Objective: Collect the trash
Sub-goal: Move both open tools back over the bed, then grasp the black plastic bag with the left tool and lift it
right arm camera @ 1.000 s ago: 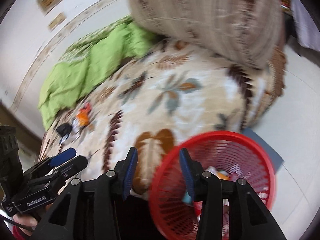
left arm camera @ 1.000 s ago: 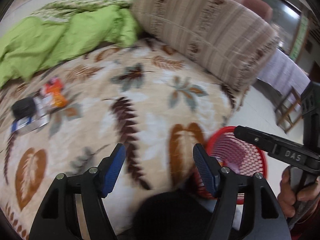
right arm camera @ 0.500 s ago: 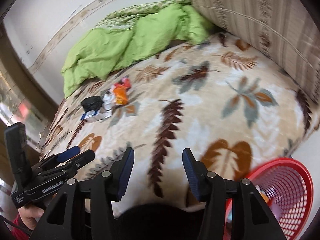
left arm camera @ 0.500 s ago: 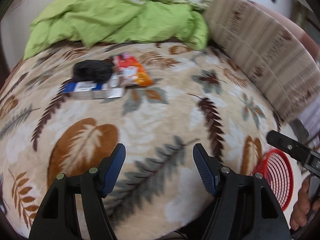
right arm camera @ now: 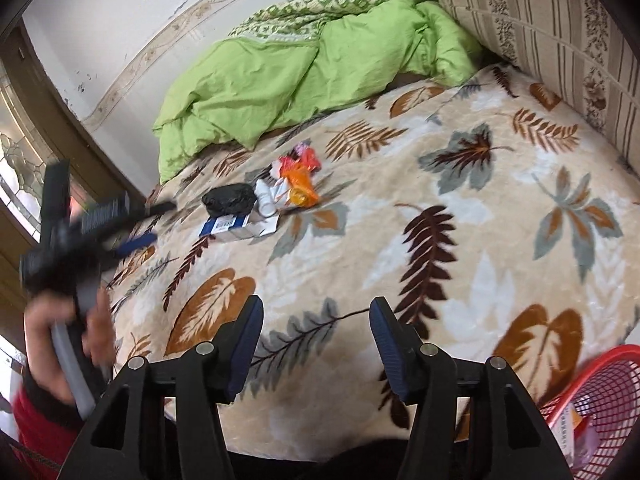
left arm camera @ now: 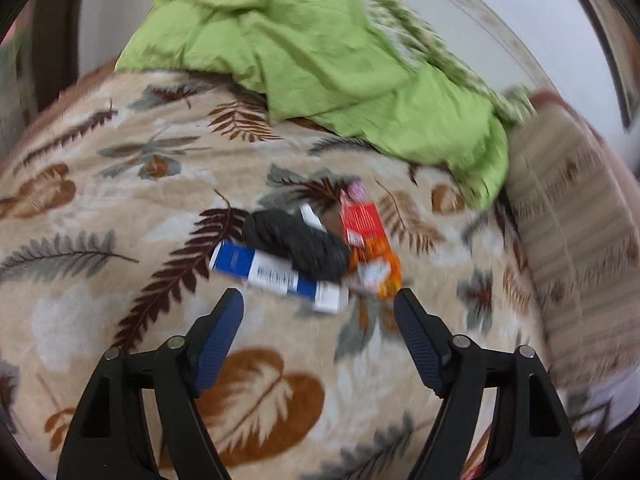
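Clearly unfinished: just ahead of the empty left claw (left arm camera: 318,312), its jaws having just widened, lie a blue-and-white carton (left arm camera: 276,276), black crumpled bag (left arm camera: 296,242) and orange wrapper (left arm camera: 370,246), while beside the empty right claw (right arm camera: 316,320), jaws likewise opening, the red mesh basket (right arm camera: 600,412) already holds some litter.

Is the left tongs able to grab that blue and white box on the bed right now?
Probably yes. The left tongs are open and empty, with the blue and white box just ahead of their tips. Nothing lies between them, though a black bag rests on the box's far edge.
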Motion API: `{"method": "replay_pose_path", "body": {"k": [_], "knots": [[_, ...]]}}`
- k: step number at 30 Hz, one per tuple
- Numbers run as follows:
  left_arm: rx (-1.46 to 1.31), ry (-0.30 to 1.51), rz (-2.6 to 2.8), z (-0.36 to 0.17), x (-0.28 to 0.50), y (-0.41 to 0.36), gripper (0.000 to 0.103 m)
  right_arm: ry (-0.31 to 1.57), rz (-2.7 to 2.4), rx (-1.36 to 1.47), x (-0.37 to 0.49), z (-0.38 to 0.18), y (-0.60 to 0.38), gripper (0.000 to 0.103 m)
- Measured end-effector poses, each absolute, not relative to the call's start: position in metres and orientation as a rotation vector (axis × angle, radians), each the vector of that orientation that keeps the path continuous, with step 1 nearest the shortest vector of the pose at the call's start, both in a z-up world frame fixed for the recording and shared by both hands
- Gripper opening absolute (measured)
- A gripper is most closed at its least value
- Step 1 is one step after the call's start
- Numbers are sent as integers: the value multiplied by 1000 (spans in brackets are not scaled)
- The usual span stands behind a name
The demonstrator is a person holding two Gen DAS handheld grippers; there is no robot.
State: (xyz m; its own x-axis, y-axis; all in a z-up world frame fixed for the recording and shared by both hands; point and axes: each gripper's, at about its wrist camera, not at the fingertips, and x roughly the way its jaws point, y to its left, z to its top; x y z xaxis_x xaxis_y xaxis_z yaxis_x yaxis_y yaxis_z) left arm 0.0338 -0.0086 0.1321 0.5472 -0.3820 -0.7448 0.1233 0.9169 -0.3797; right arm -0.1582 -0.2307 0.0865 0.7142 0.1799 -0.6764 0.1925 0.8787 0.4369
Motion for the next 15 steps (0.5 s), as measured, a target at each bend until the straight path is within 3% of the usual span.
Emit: {"method": "replay_pose_path", "body": {"k": [6, 11, 12, 15], "knots": [[-490, 1045, -273, 93, 91, -1, 77, 809, -1, 524, -155, 70, -233, 59], [-470, 1078, -280, 67, 118, -16, 77, 827, -5, 520, -153, 59, -235, 59], [-456, 1081, -277, 64, 123, -20, 73, 832, -5, 521, -153, 57, -236, 59], [-430, 1094, -290, 54, 132, -26, 44, 846, -2, 541, -152, 51, -239, 59]]}}
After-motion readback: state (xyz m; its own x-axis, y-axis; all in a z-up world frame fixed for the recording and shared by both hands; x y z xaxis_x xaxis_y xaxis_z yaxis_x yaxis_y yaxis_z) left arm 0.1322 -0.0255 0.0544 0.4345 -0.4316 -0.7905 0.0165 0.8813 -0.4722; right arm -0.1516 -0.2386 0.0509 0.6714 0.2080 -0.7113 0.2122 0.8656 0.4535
